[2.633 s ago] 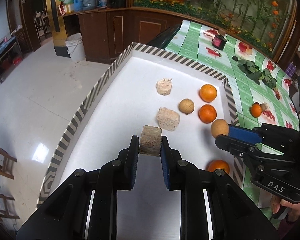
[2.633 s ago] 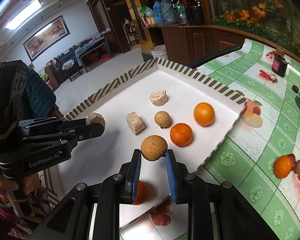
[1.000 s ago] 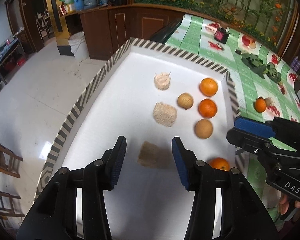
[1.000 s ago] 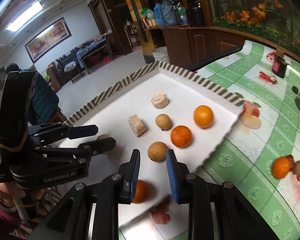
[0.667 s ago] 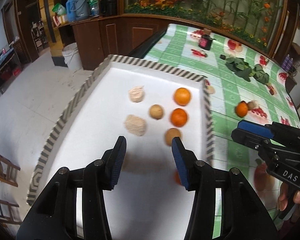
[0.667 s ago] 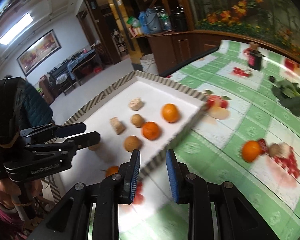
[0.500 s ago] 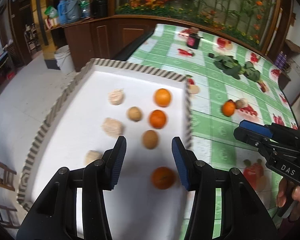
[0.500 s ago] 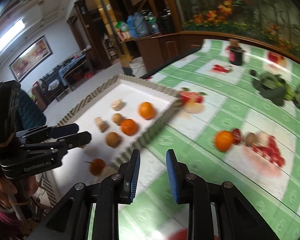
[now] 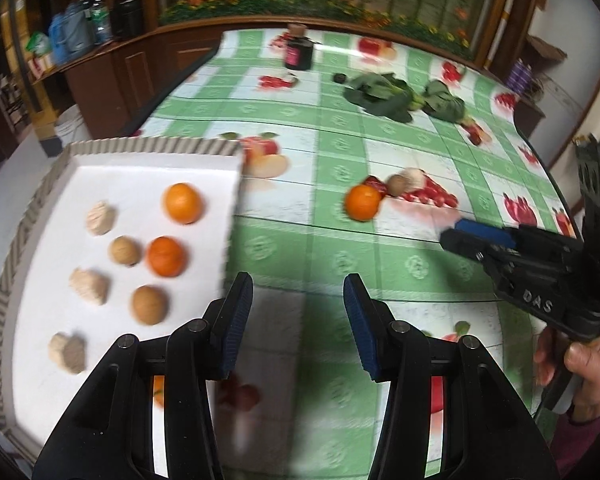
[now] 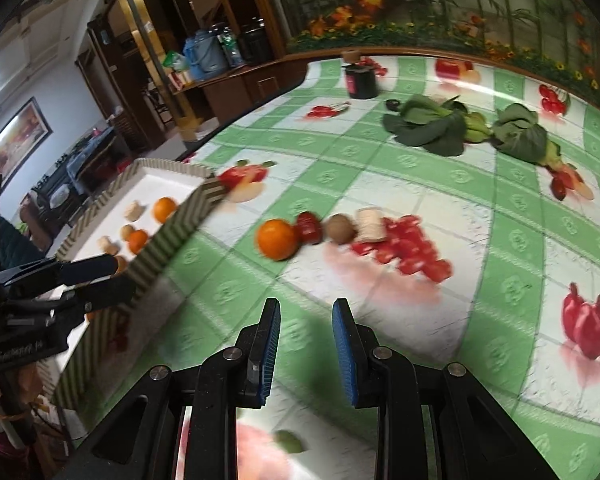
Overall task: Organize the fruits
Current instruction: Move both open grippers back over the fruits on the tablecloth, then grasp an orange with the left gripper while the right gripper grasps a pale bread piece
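Both my tongs hang empty over the green checked tablecloth (image 10: 420,184).

White tray (image 9: 112,168) at nine o'clock holds sorted fruit (three rows, blurred). My left gripper (image 9: 298,320) gapes moderately wide; my right gripper (image 10: 306,354) stands narrow, gripping nothing. Loose orange (image 10: 277,239) lies at twelve o'clock, brown fruit (image 10: 340,229) just beside.
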The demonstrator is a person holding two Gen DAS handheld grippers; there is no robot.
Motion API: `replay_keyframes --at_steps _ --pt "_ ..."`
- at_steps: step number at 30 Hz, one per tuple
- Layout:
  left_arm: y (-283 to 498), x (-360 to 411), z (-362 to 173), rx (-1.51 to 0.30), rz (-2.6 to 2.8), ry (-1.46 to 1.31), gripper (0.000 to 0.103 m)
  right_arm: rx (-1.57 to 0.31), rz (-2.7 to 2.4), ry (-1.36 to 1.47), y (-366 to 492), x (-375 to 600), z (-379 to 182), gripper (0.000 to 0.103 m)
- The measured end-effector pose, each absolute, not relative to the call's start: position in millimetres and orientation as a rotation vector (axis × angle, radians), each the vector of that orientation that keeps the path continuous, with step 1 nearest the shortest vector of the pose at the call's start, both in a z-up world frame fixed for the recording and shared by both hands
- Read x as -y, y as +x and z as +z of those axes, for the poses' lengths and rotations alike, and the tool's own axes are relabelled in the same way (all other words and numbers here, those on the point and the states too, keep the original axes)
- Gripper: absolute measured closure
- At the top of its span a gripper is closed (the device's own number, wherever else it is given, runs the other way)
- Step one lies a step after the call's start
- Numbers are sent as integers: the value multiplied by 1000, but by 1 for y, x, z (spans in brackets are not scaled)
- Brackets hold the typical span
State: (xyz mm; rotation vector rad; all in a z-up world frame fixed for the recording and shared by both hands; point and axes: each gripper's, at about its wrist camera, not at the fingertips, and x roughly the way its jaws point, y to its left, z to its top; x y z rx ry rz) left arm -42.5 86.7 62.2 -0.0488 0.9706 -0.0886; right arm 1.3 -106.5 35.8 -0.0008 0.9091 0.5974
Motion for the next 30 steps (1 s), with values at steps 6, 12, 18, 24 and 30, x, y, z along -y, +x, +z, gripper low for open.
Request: replay_keyframes --at_steps 6,12,18,24,30 --pt "-20 -63 55 -1003 -130 -26 56 -909 547 3 28 120 33 77" --pt "3 -51 46 -1032 -136 -14 56 -926 562 -18 54 110 28 77" --pt "23 -44 40 -1043 -131 9 56 -933 582 -22 76 102 19 77" --pt "43 -35 29 -1065 -132 24 56 -943 636 47 85 107 11 77" --pt "53 -30 23 -1060 -144 9 56 -922 659 45 85 109 14 86"
